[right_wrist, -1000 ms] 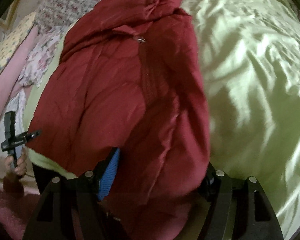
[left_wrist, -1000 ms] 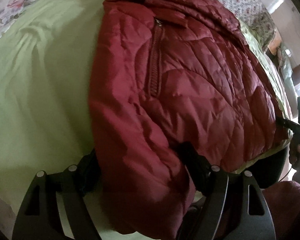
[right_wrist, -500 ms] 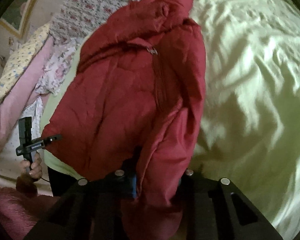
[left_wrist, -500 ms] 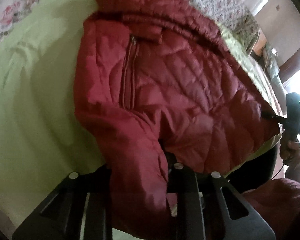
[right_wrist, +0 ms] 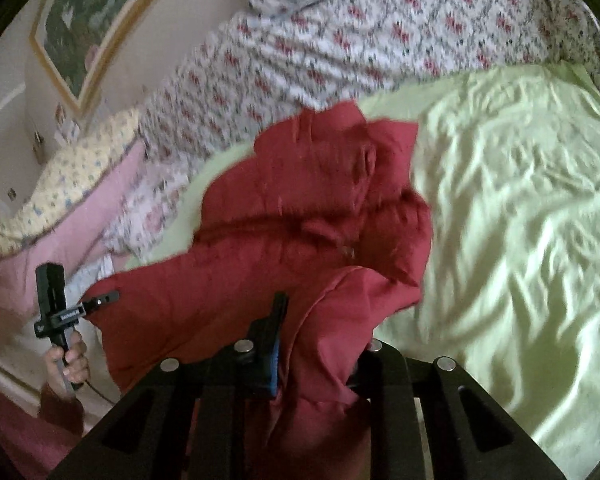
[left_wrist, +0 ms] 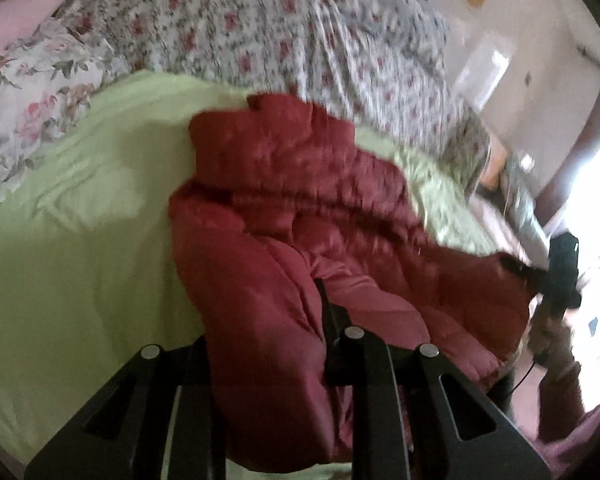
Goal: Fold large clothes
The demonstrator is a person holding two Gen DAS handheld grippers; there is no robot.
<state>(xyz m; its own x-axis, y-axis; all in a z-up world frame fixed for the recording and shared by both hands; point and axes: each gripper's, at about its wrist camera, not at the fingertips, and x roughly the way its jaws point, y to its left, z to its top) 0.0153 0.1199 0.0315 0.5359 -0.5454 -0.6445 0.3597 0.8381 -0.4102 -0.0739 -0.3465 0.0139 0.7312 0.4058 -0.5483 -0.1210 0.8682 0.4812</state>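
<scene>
A: Where is the dark red quilted puffer jacket (left_wrist: pixel 300 216) found?

B: It is spread on the pale green wrinkled bedsheet (left_wrist: pixel 72 248), bunched upward, with its collar end toward the floral-patterned white quilt (left_wrist: pixel 260 28). In the right wrist view the jacket (right_wrist: pixel 300 216) is seen lifted at its near edge above the bedsheet (right_wrist: pixel 512 216), in front of the quilt (right_wrist: pixel 340 48).

A: How is the left gripper (left_wrist: pixel 266 344) set?

B: Its black fingers are drawn narrow, and a thick fold of the jacket is clamped between them.

A: And the right gripper (right_wrist: pixel 320 344)?

B: A fold is likewise pinched there, the fingers being closed in on the fabric. A gold-framed picture (right_wrist: pixel 88 20) is seen on the wall behind.
</scene>
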